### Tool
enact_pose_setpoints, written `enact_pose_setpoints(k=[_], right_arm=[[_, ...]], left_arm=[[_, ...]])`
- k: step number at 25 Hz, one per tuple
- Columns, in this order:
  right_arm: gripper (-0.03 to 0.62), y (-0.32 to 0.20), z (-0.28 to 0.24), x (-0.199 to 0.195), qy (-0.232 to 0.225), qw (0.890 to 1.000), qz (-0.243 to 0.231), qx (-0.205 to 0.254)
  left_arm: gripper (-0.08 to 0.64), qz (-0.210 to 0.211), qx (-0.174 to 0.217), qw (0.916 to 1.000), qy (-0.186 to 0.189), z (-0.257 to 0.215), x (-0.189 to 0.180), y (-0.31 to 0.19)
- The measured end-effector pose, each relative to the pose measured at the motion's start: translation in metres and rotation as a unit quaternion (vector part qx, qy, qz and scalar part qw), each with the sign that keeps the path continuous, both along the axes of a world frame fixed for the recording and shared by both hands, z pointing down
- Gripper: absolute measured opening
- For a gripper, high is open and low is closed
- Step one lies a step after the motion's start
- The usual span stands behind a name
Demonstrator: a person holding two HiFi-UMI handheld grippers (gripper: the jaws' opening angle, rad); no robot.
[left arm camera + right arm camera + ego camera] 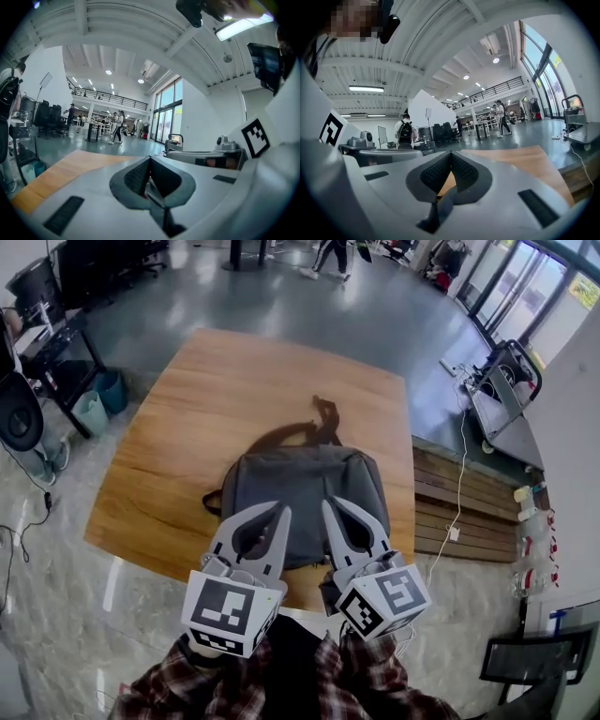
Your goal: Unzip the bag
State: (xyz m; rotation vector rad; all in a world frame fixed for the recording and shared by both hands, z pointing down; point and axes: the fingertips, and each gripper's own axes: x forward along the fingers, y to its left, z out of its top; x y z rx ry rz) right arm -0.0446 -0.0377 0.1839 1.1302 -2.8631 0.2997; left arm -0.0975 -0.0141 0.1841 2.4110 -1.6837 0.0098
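Grey fabric fills the middle of the head view: the backpack (300, 493) lies flat on the wooden bench (234, 381), towards its near edge, with its straps (323, 418) trailing off the far end. We see no opening along its seam, though the zip and its pull are too small to make out. The left gripper (279, 512) and the right gripper (333, 502) hover side by side over the backpack's near end, close to the person's body, and we cannot tell whether either touches the fabric.

From the left gripper view, the jaws are pressed together at the tips with nothing between them. They point out over the bench into the hall, and the backpack is out of frame.

From the right gripper view, the jaws likewise meet at the tips and pinch nothing. Bare wood shows beyond them.

We judge the task not yet begun: finding and pinching the zip pull, steadying the backpack and drawing the zip along all remain.
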Motion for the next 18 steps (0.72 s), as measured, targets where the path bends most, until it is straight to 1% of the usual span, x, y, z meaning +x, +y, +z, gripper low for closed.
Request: enact_pose_setpoints(k=[5,8,10,12,14,16,18], right_arm=[[0.011,-0.023,-0.003,0.005,-0.004,0.999,0.032,-0.006],[0.011,-0.035,0.009,0.023,0.002,0.998,0.066,-0.02],[0.011,-0.042,0.027,0.04,0.012,0.995,0.093,-0.042],[0.011,-0.046,0.051,0.061,0.027,0.989,0.127,-0.071],[0.011,-0.047,0.08,0.085,0.04,0.98,0.164,-0.104],[0.011,-0.045,0.113,0.106,0.051,0.969,0.195,-0.14],[0.011,-0.041,0.145,0.122,0.064,0.958,0.219,-0.173]], left_arm=[[0.009,0.038,-0.013,0.9992,-0.004,0.002,0.007,-0.027],[0.009,0.063,-0.027,0.9976,-0.01,0.018,0.017,-0.042],[0.009,0.083,-0.046,0.9952,-0.023,0.036,0.026,-0.051],[0.009,0.103,-0.072,0.9911,-0.046,0.062,0.034,-0.06],[0.009,0.125,-0.099,0.985,-0.067,0.091,0.043,-0.066],[0.009,0.15,-0.126,0.9774,-0.082,0.119,0.054,-0.069],[0.009,0.176,-0.153,0.9678,-0.095,0.147,0.066,-0.068]])
